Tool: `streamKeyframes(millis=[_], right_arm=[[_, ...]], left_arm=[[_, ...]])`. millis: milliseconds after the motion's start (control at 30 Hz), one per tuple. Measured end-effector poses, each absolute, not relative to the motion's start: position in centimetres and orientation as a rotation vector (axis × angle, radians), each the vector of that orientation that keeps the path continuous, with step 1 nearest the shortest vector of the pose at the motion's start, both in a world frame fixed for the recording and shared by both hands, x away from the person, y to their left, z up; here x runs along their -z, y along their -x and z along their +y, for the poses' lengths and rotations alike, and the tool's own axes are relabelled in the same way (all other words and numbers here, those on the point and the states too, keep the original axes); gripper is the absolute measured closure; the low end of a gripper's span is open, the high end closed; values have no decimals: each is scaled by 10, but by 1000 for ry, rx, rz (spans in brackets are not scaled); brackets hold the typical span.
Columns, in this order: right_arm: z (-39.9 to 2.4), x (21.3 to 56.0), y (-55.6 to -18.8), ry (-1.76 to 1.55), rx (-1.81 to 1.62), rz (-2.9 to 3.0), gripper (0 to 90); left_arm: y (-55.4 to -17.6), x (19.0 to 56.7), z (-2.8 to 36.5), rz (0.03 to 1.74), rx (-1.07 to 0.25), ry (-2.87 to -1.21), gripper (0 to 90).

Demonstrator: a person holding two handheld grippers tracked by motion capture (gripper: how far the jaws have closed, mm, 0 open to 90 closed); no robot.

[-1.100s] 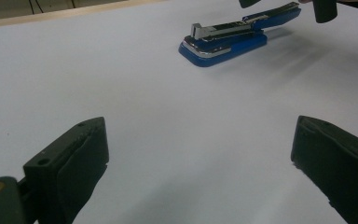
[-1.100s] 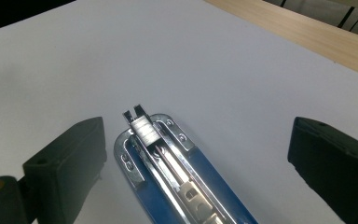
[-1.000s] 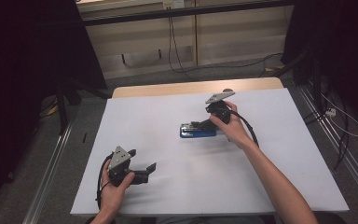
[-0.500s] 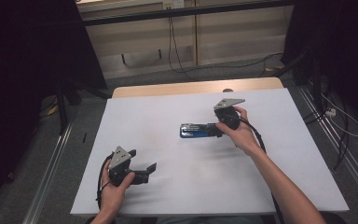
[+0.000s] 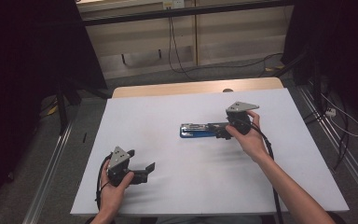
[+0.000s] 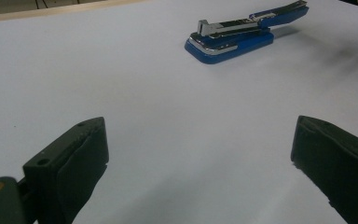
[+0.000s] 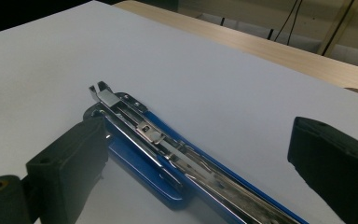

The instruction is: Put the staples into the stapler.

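Lying lengthwise across the centre of the high view, the blue stapler [image 5: 199, 130] runs along the right gripper [image 5: 223, 130]'s reach — its fingers spread wide around the near end. The left gripper [image 5: 150, 167], also wide open, rests well apart at lower left on the tabletop [image 5: 168, 107].

Dim room, soft shadows, slight blur.

Left gripper [image 6: 200, 172] jaws wide apart, rising from the bottom corners, nothing between them, only bare white table [image 6: 121, 84]. Blue stapler [image 6: 242, 32] lies well ahead, upper right of centre, flat on its base (top cover swung back, metal magazine exposed, raised off the base at its near end). Front end points left. Faint shadow on the table to the stapler's right. Wooden table edge [image 6: 51, 9] along the top left.
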State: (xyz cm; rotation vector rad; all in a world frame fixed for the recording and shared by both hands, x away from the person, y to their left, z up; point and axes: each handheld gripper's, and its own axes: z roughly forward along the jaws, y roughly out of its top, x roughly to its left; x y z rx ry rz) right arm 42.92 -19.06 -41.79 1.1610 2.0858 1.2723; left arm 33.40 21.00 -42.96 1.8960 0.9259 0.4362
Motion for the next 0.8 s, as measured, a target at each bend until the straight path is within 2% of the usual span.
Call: streamKeyframes(millis=[800], right_arm=[[-211,414,-394,-1176,-1288,1958,44]], left_arm=[[-332,427,210,920,-450,-1894,40]])
